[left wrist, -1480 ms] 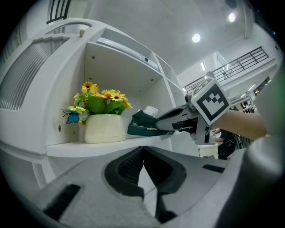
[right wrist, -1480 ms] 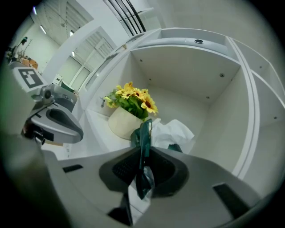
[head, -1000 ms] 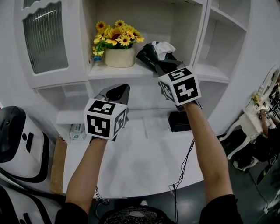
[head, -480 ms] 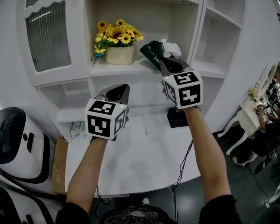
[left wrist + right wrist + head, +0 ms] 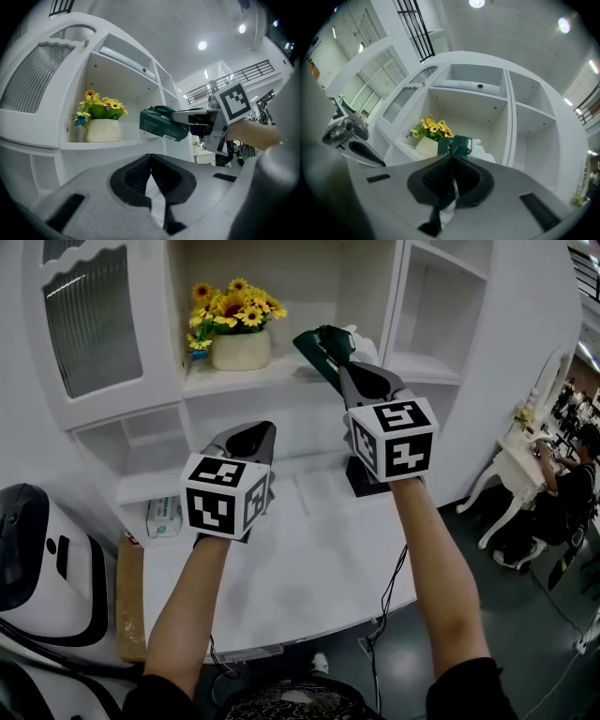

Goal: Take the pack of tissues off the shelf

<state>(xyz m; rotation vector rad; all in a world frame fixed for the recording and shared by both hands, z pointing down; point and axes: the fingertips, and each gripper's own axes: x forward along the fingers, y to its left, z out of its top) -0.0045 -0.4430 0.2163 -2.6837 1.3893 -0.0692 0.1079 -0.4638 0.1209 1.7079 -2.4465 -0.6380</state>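
The pack of tissues [image 5: 322, 343] is dark green, with a white tissue [image 5: 362, 334] poking out behind it. My right gripper [image 5: 343, 372] is shut on its near end and holds it tilted in the air, just in front of the shelf [image 5: 281, 377]. The left gripper view shows the pack [image 5: 161, 123] clear of the shelf board. In the right gripper view it [image 5: 460, 146] sticks out past the right gripper [image 5: 452, 158]. My left gripper [image 5: 251, 440] hovers lower over the white desk [image 5: 309, 559], shut and empty, as the left gripper [image 5: 150, 157] jaws meet.
A cream pot of yellow flowers [image 5: 239, 350] stands on the same shelf, left of the pack. A black box [image 5: 362, 480] sits at the back of the desk. A small pale pack [image 5: 164, 517] lies at the desk's left. A white machine [image 5: 37, 559] stands at the left.
The right gripper has raised the green pack from the shelf board and drawn it a little forward. The left gripper has stayed where it was.
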